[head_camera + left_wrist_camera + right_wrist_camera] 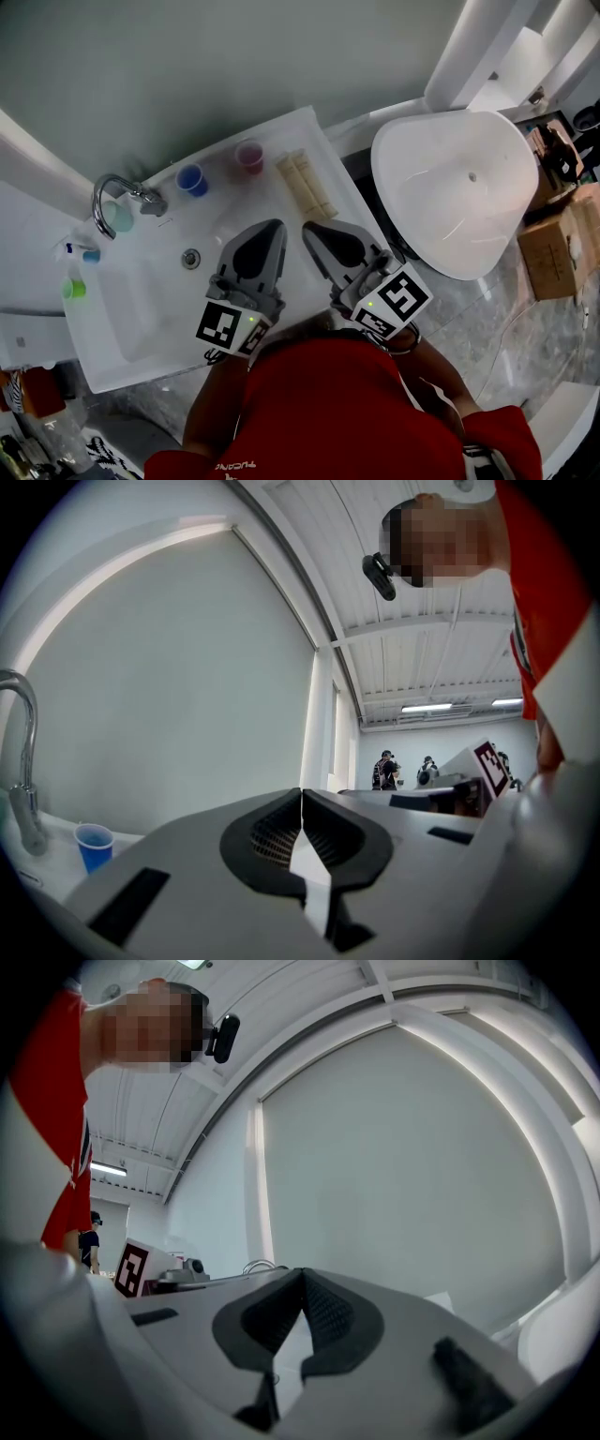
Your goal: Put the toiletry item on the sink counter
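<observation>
Two cream oblong toiletry items [306, 185] lie side by side on the white sink counter [281, 131], at its back right corner. My left gripper [278, 226] hovers over the counter's front, to the right of the drain [191, 258]. It is shut with nothing between its jaws, and its tips meet in the left gripper view [301, 793]. My right gripper [307, 228] hangs beside it, just in front of the cream items and apart from them. It is also shut and empty [302, 1272]. Both point level toward the back wall.
A chrome faucet [112, 192] stands at the counter's left with a teal cup [118, 217] behind it. A blue cup [192, 179] and a pink cup [249, 156] stand along the back edge. Small green [75, 289] and blue [89, 254] items sit far left. A white toilet [459, 187] and cardboard boxes [553, 234] lie to the right.
</observation>
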The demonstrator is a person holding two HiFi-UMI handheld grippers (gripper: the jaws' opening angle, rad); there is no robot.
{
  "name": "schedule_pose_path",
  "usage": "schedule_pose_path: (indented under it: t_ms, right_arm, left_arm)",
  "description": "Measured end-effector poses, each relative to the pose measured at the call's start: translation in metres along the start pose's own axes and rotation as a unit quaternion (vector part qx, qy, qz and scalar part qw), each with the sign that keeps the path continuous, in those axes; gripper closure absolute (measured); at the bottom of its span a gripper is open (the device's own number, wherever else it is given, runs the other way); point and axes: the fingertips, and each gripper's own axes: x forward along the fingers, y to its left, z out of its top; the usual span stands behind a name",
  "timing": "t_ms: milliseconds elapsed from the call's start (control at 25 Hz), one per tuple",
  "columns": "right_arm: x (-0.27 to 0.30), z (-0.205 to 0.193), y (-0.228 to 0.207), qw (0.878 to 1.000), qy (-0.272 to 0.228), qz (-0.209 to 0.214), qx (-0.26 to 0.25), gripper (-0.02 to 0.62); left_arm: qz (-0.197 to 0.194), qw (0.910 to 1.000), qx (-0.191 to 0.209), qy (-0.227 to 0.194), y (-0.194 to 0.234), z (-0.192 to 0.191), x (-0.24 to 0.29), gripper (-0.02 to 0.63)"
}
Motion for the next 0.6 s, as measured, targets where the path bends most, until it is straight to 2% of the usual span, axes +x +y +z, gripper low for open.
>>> schedule_pose_path:
  t_ms: [600]
  right_arm:
    - [-0.0069,-0.0007,0.0018,1.0,-0.002,-0.001,0.008,0.566]
  left_arm:
    - [0.002,1.0,-0.008,0.0,-0.0078,-0.0047,-0.001,0.586]
